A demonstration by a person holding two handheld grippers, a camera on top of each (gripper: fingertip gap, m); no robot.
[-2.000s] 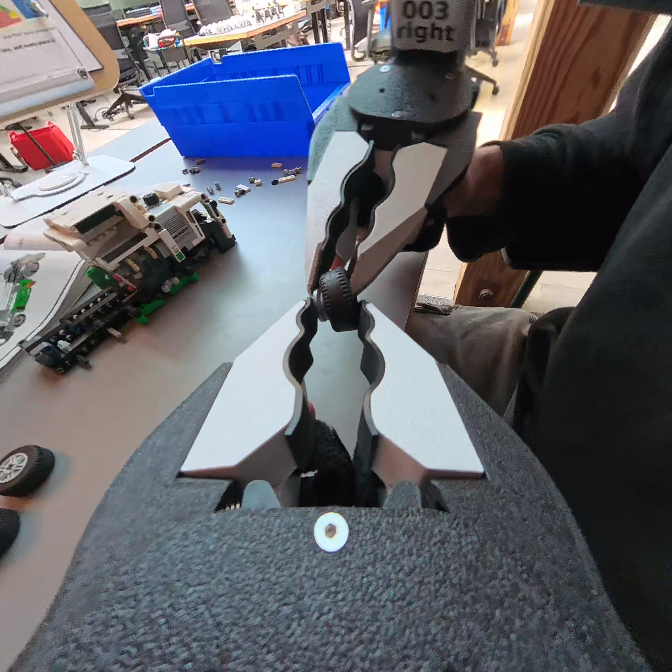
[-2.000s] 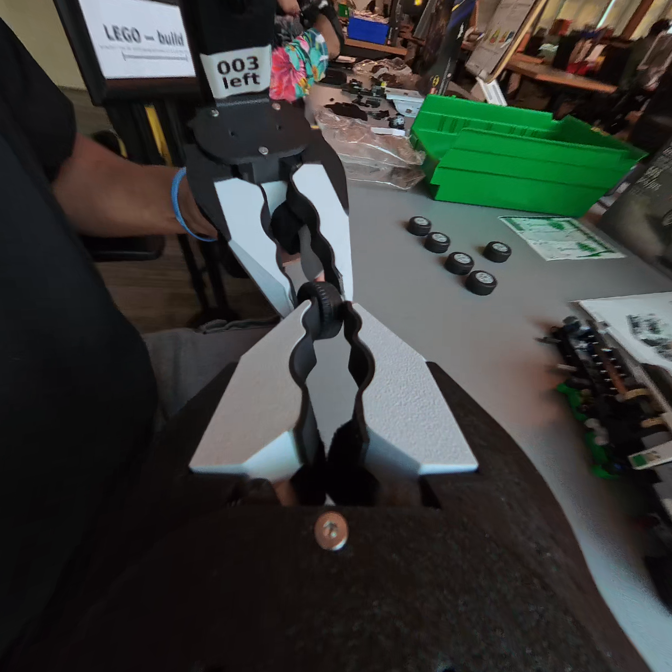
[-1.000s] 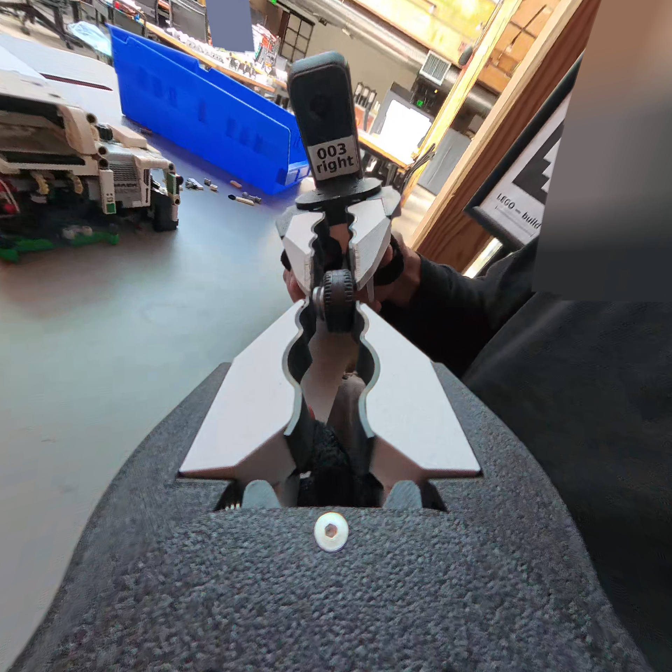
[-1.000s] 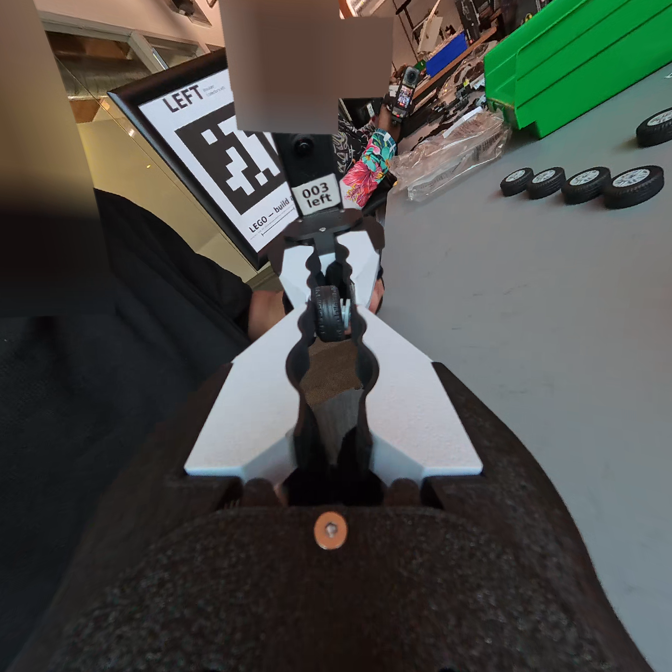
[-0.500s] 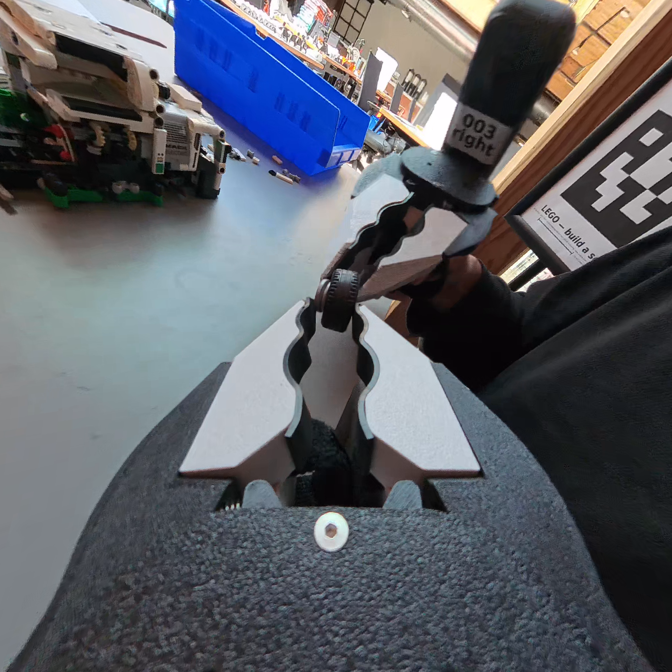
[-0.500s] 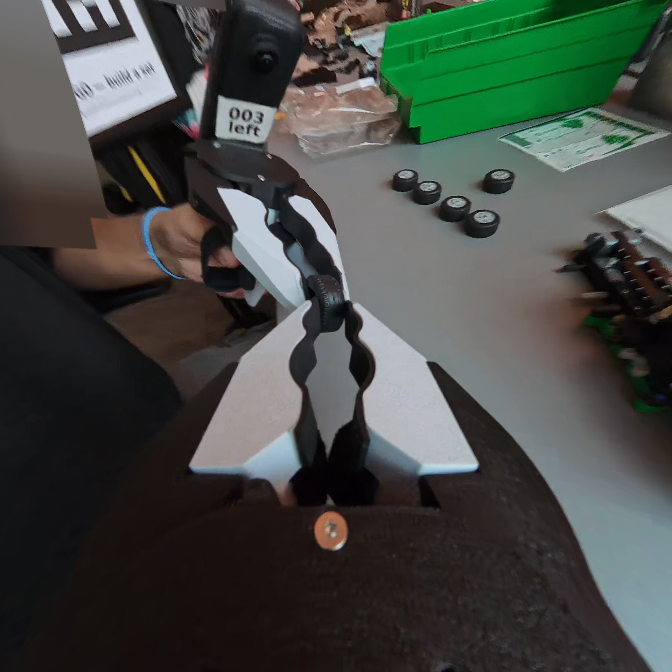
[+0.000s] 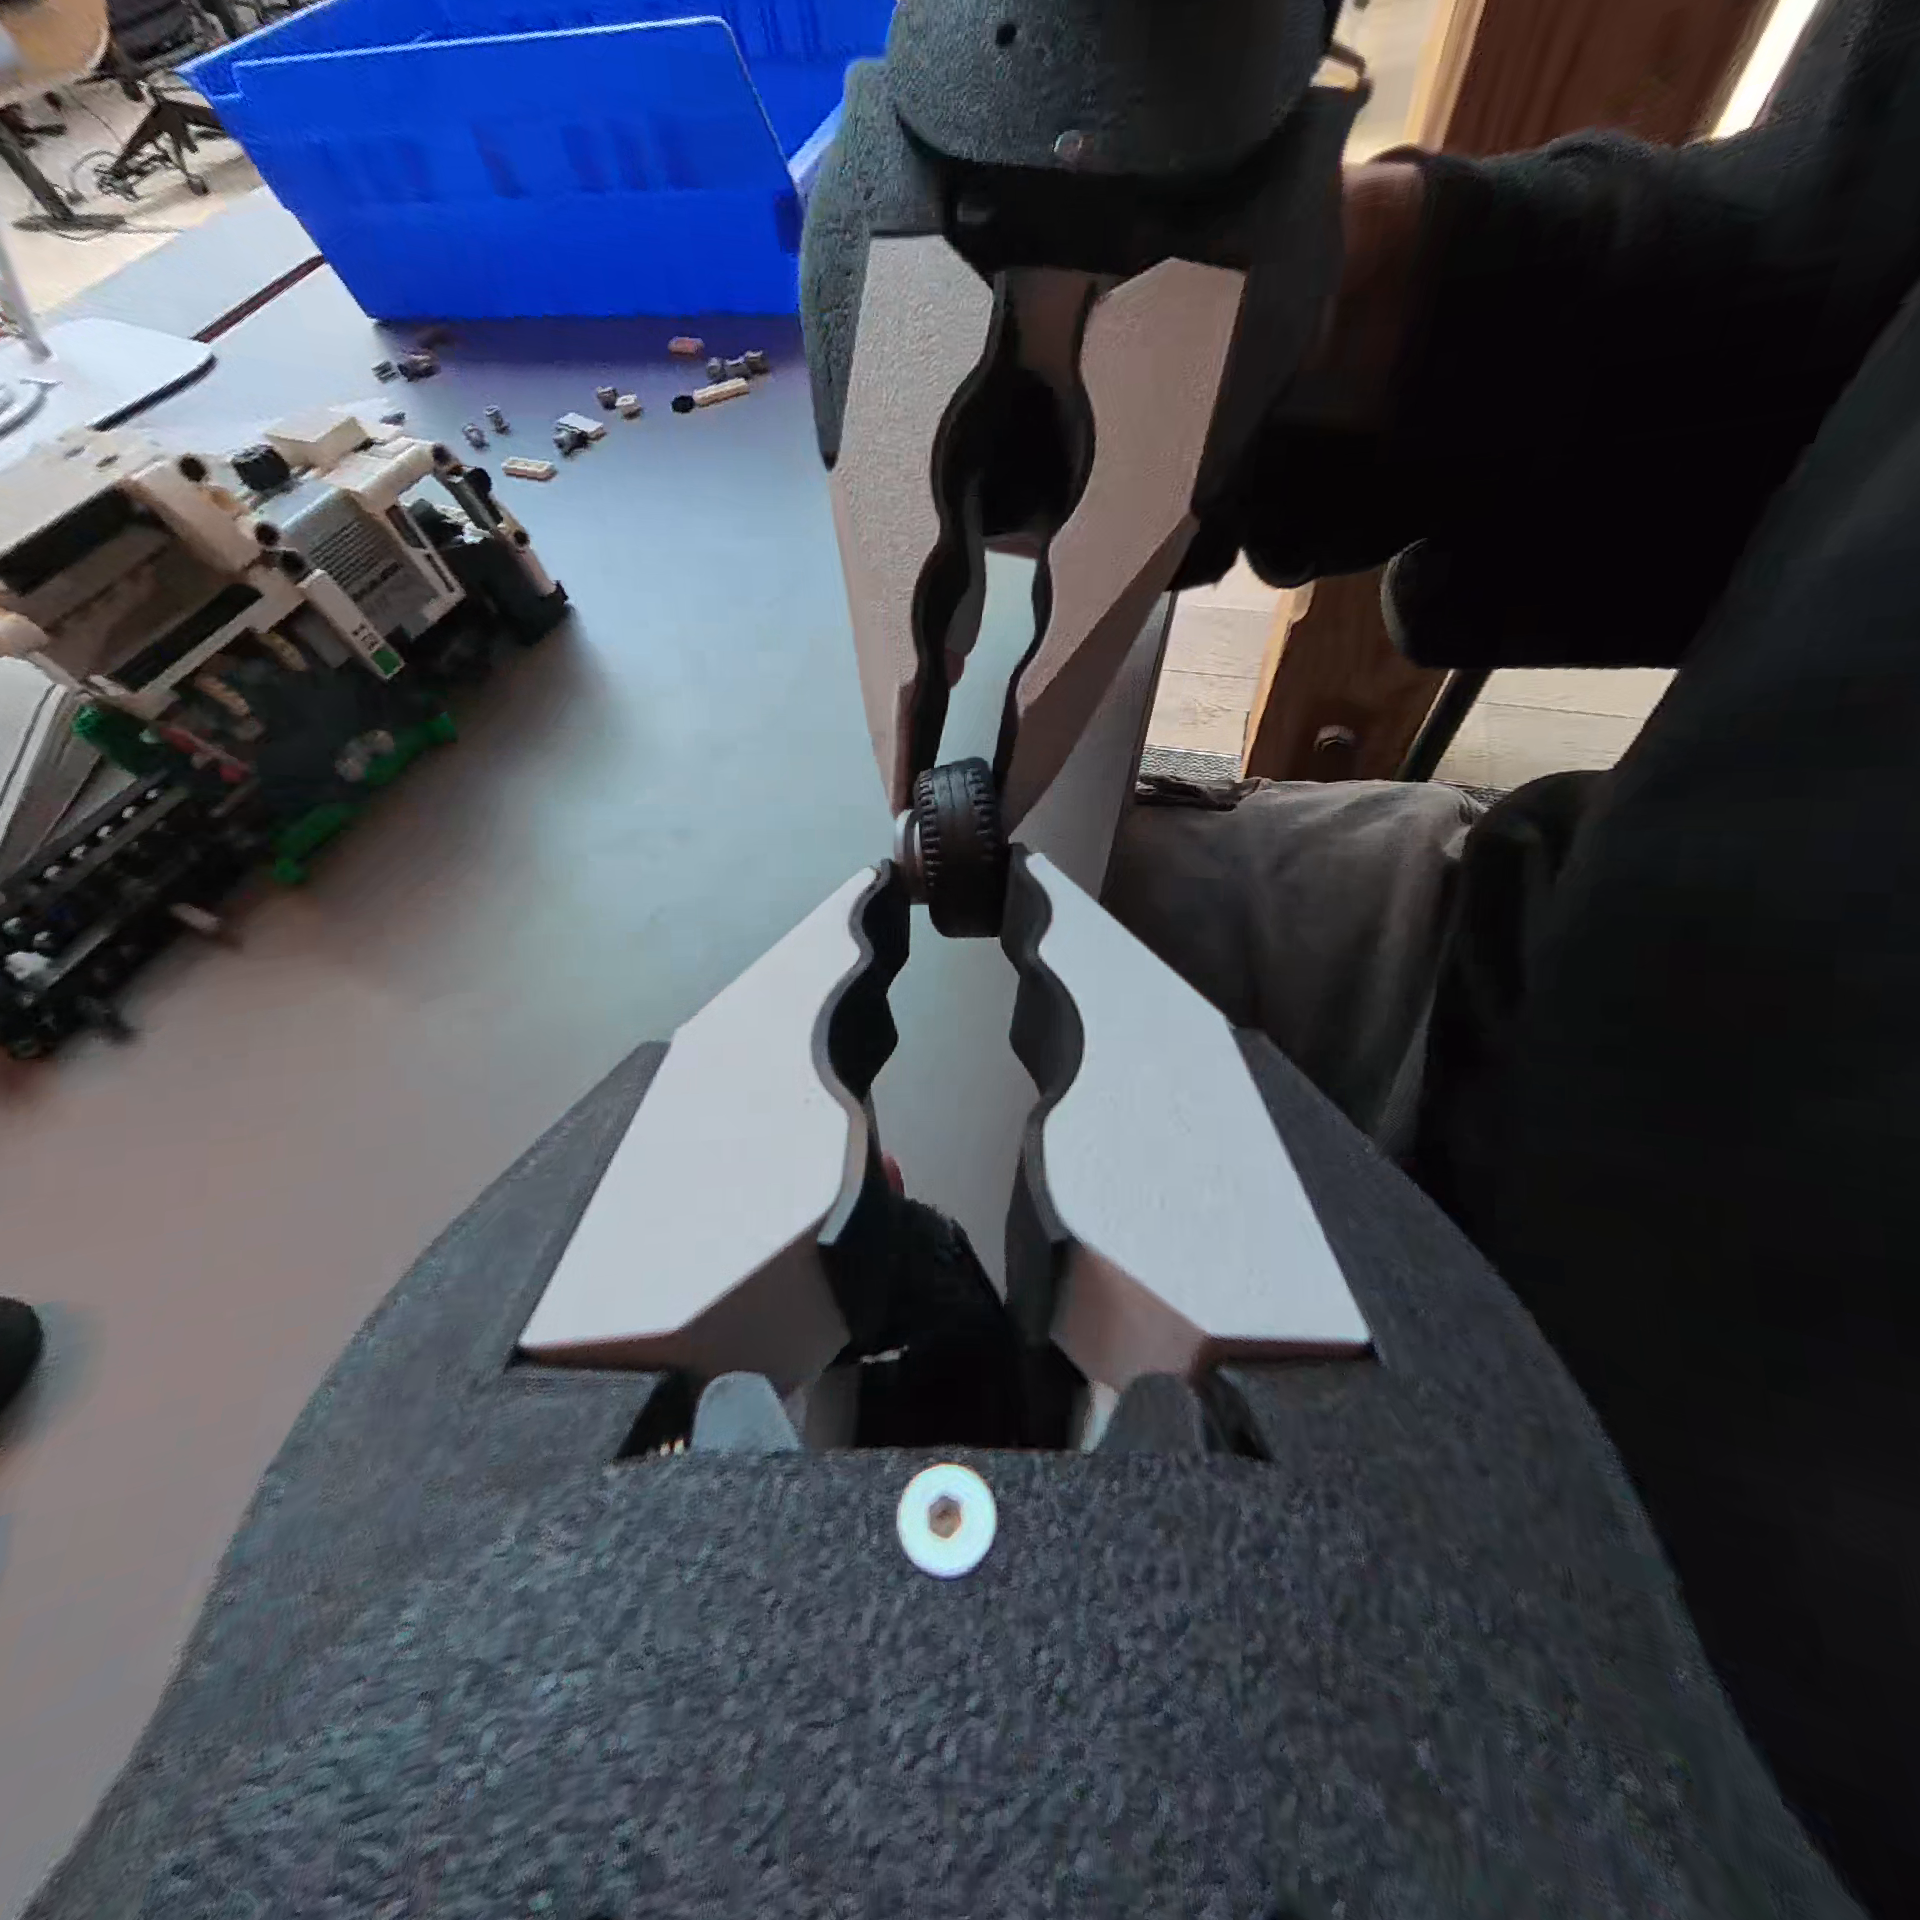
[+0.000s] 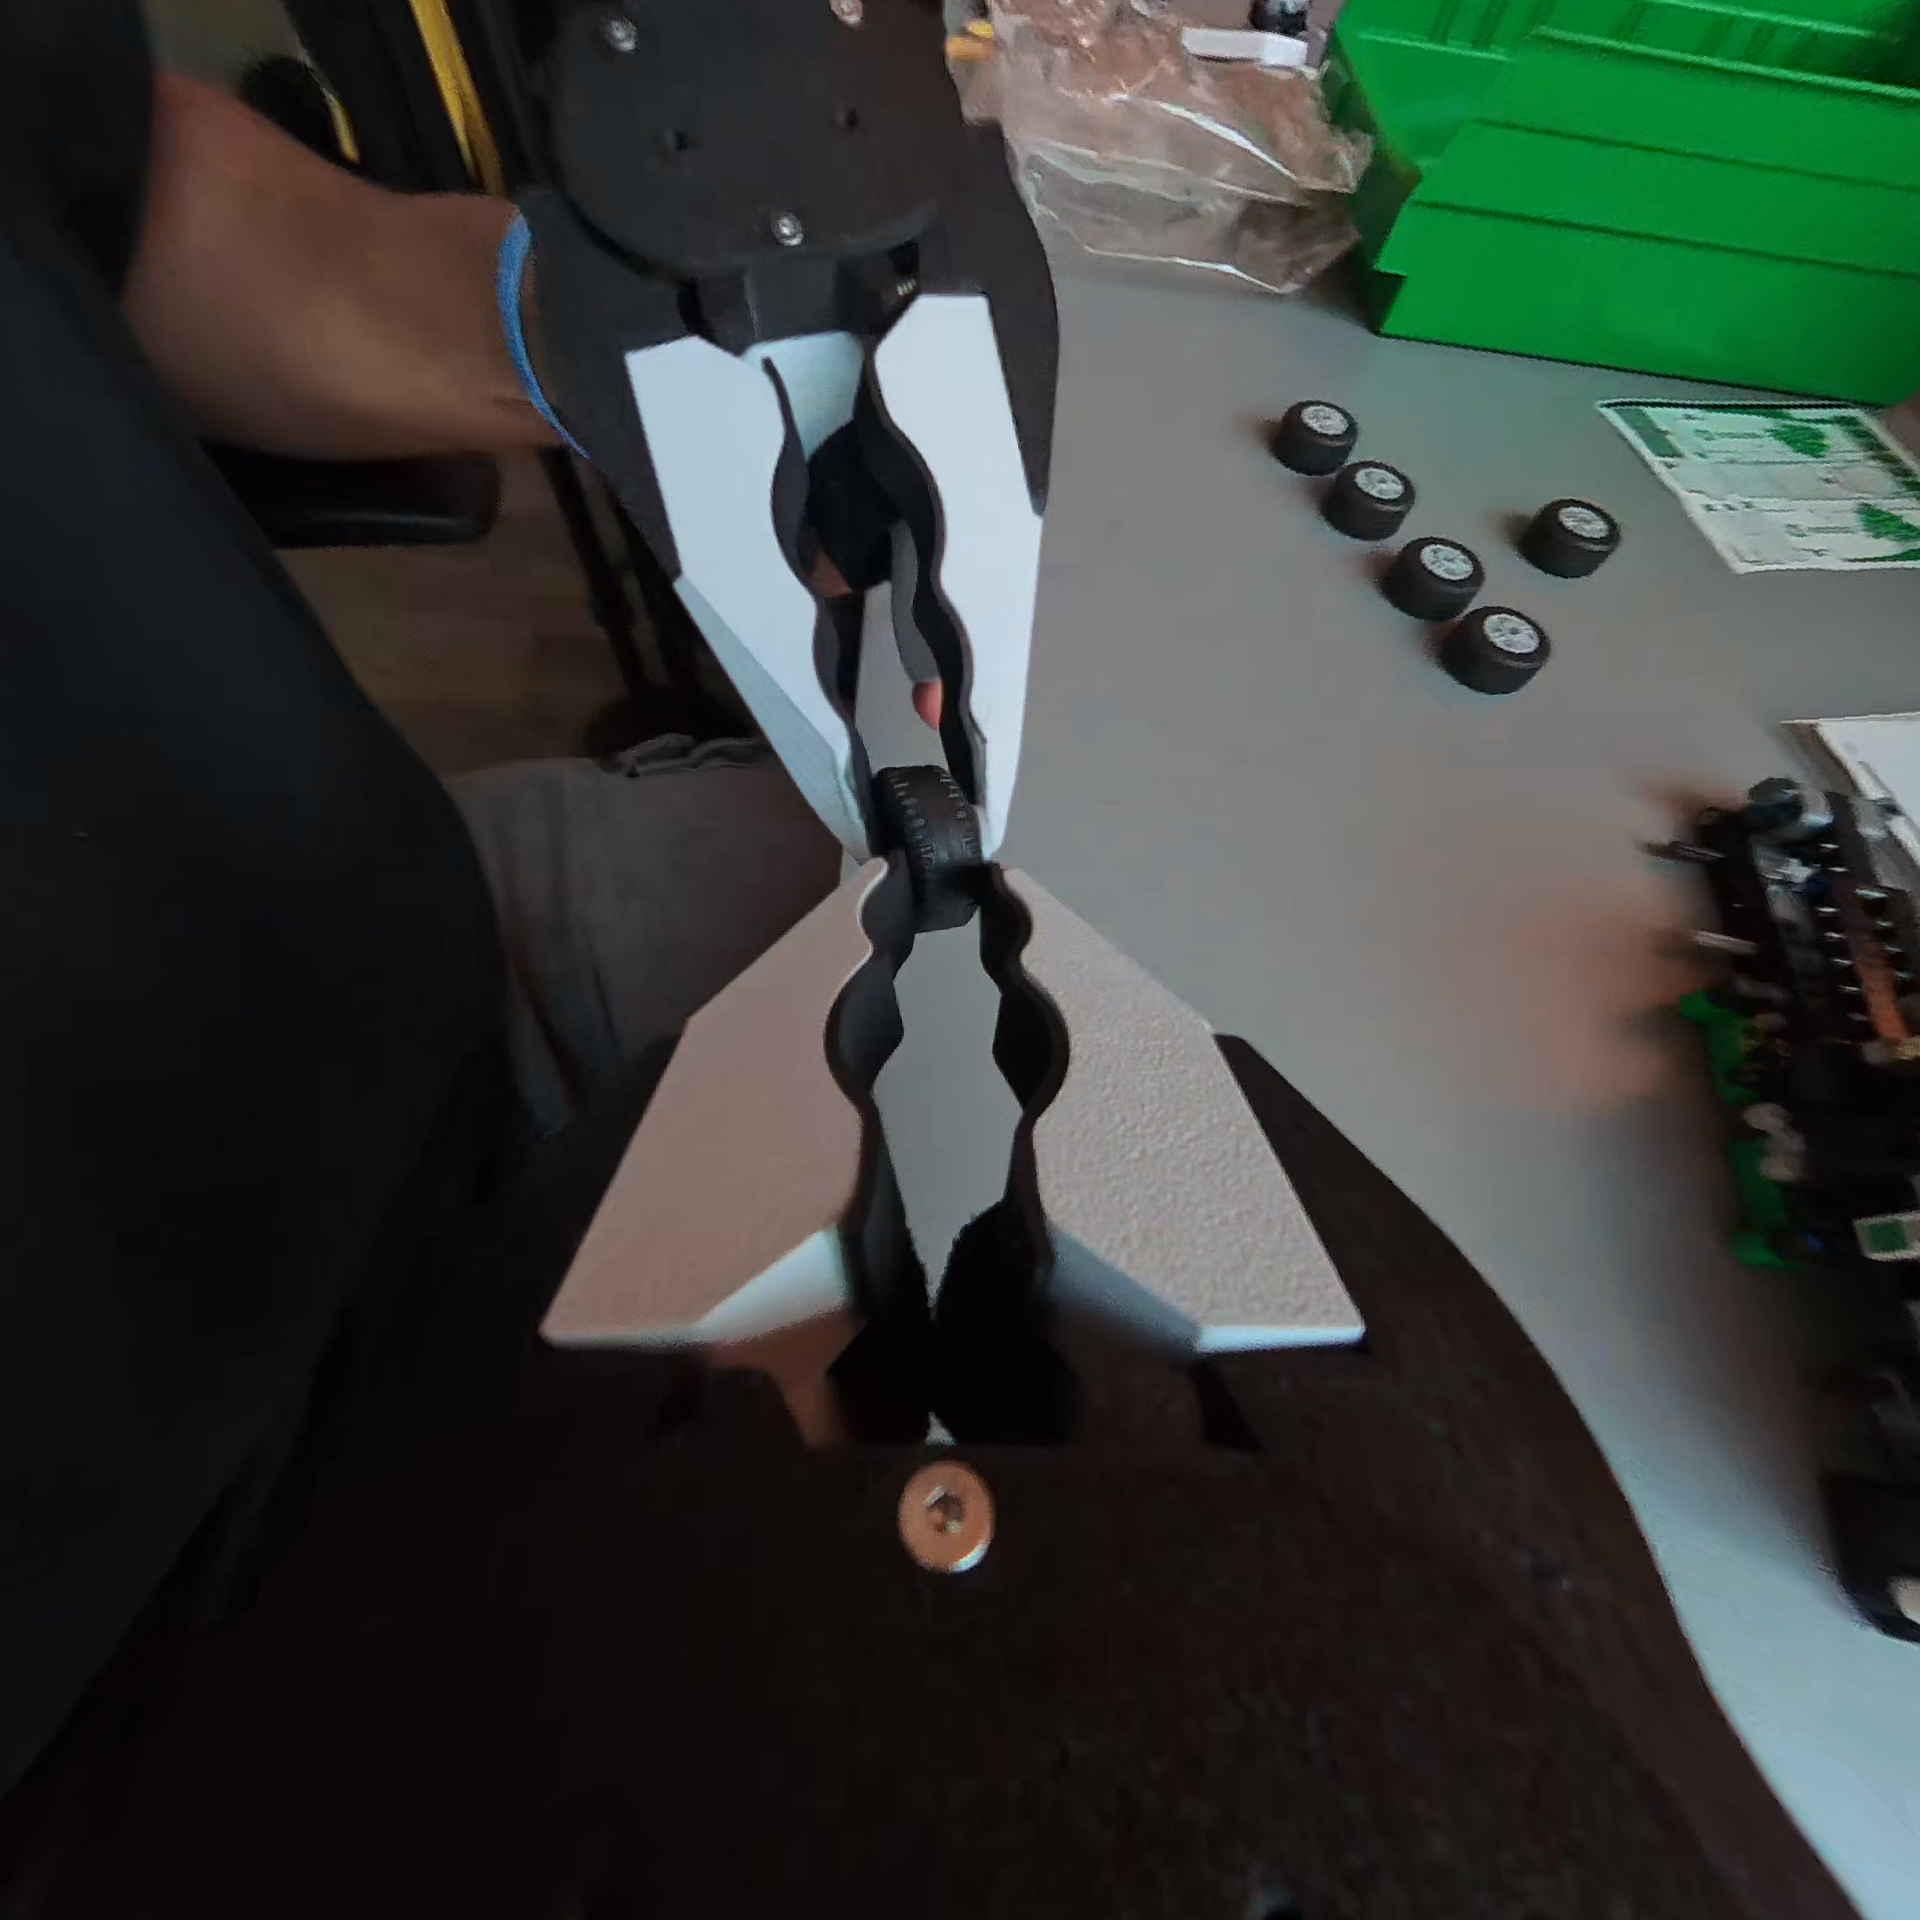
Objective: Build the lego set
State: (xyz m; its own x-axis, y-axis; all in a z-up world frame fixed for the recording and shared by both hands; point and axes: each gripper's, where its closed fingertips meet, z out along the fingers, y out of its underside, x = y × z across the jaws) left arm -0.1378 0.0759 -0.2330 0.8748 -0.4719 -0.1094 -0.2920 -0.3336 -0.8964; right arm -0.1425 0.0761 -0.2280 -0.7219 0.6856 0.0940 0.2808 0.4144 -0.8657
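A small black wheel point(image 7: 954, 847) with a light hub is pinched between both grippers, which meet tip to tip above the table's near edge. My left gripper point(image 7: 951, 883) is shut on its lower part. The right gripper point(image 7: 951, 795) comes down from above and is shut on its upper part. In the right wrist view the same wheel point(image 8: 930, 847) sits in my right gripper point(image 8: 930, 894), with the left gripper point(image 8: 920, 821) reaching in from above. The partly built white, black and green truck point(image 7: 260, 582) stands on the grey table at the left.
A blue bin point(image 7: 520, 166) stands at the back with small loose pieces point(image 7: 582, 416) before it. Several spare wheels point(image 8: 1434, 571), a green bin point(image 8: 1662, 208), a plastic bag point(image 8: 1174, 145), a printed sheet point(image 8: 1766, 488) and the model point(image 8: 1818, 987) lie to the right. My left and right fingertips are right by each other.
Both grippers stayed shut on the wheel while they swung and tilted together. The other gripper now comes straight down from above again, and the wheel sits lower over the table edge.
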